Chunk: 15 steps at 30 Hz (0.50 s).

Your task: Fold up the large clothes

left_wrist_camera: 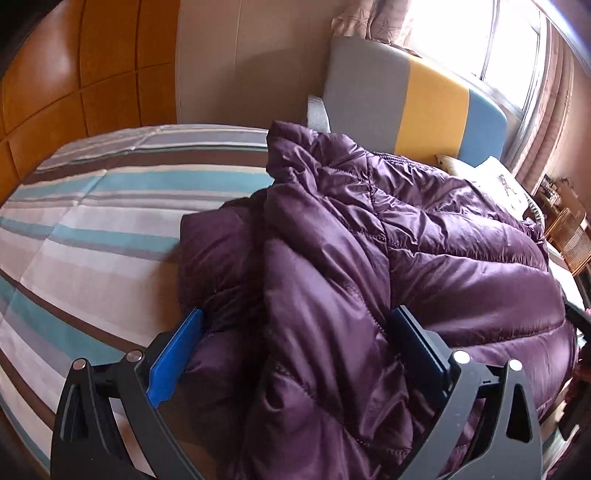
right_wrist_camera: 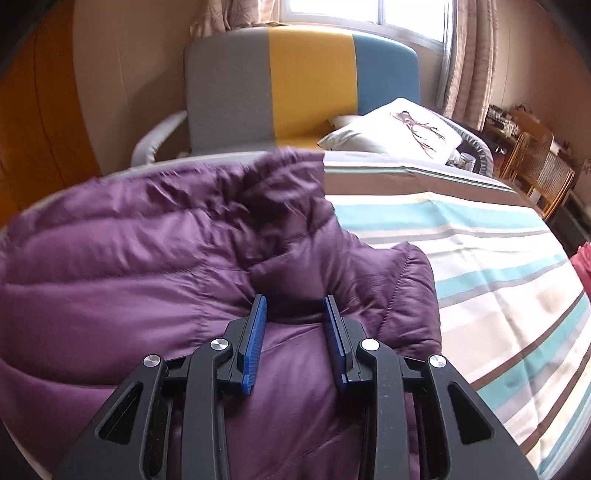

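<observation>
A bulky purple quilted down coat (left_wrist_camera: 369,258) lies heaped on the bed, its shiny padded panels creased into deep folds. In the left wrist view it covers the right half of the bedding; in the right wrist view the same coat (right_wrist_camera: 129,258) fills the left side, with a rounded stitched edge reaching out over the stripes.

The left gripper (left_wrist_camera: 295,328) has its blue-padded fingers (left_wrist_camera: 177,354) spread wide apart, and a thick ridge of the coat runs up between them without being pinched (the last two readings of its spread barely differ, so it looks fully parted). The right gripper (right_wrist_camera: 295,310) has its fingers (right_wrist_camera: 255,332) drawn much closer together, with a bunch of purple fabric gathered between the tips; the pads appear to press on that fold.

Under the coat lies a striped bedcover in white, teal, grey and brown bands (left_wrist_camera: 92,240). At the head of the bed stands a padded headboard in grey, yellow and blue blocks (right_wrist_camera: 306,85), with a white pillow printed with a deer motif (right_wrist_camera: 399,133) just before it. Behind are a bright window (right_wrist_camera: 365,14) and pale patterned curtains (right_wrist_camera: 469,62); a wicker chair (right_wrist_camera: 535,166) stands beside the bed, and orange wooden panelling (left_wrist_camera: 85,74) covers the wall on the other side.
</observation>
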### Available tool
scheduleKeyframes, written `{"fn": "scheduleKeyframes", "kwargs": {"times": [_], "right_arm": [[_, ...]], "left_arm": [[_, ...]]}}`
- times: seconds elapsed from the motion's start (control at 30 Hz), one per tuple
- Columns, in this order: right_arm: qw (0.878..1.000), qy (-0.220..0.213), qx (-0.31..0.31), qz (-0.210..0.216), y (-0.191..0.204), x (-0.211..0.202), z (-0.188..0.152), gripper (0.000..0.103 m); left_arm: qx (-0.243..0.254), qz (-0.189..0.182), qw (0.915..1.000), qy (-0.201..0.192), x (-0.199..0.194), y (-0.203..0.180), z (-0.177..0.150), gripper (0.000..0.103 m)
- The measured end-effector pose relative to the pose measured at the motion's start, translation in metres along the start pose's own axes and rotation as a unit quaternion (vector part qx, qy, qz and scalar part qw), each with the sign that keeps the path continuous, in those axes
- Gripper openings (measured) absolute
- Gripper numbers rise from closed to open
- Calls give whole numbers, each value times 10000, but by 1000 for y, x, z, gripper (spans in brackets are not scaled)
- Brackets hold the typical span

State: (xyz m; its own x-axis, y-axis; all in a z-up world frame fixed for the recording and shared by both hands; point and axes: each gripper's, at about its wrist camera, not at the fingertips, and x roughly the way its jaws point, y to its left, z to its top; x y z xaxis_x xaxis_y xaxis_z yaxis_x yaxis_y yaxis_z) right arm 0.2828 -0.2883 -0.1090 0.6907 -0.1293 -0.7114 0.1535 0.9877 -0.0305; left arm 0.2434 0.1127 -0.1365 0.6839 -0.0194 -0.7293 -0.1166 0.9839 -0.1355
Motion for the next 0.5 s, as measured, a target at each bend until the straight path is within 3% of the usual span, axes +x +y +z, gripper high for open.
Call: {"fn": "scheduleKeyframes", "kwargs": {"times": [0.13,0.27,0.33,0.4,0.5], "right_arm": [[9997,30,175,140,-8,-2,2,31],[9944,-248,770,678,-18,-37,-4,31],[9910,-350,801,1010,-11,-54,-7,31],[9875,-411,621,1392,6,-73,-15,19],[9845,-404,340,1671,32,-88,-23,15]], "left_arm": [[-204,-92,9997,-22,-10,7,-2,100],[-639,-100,9978,-156,-26,30,-12,99],[-957,-300,9949,-91,-29,42,-20,99],[-1158,-537,9918,29,-27,48,-27,98],[-1228,-890,9884,65,-29,45,-35,91]]}}
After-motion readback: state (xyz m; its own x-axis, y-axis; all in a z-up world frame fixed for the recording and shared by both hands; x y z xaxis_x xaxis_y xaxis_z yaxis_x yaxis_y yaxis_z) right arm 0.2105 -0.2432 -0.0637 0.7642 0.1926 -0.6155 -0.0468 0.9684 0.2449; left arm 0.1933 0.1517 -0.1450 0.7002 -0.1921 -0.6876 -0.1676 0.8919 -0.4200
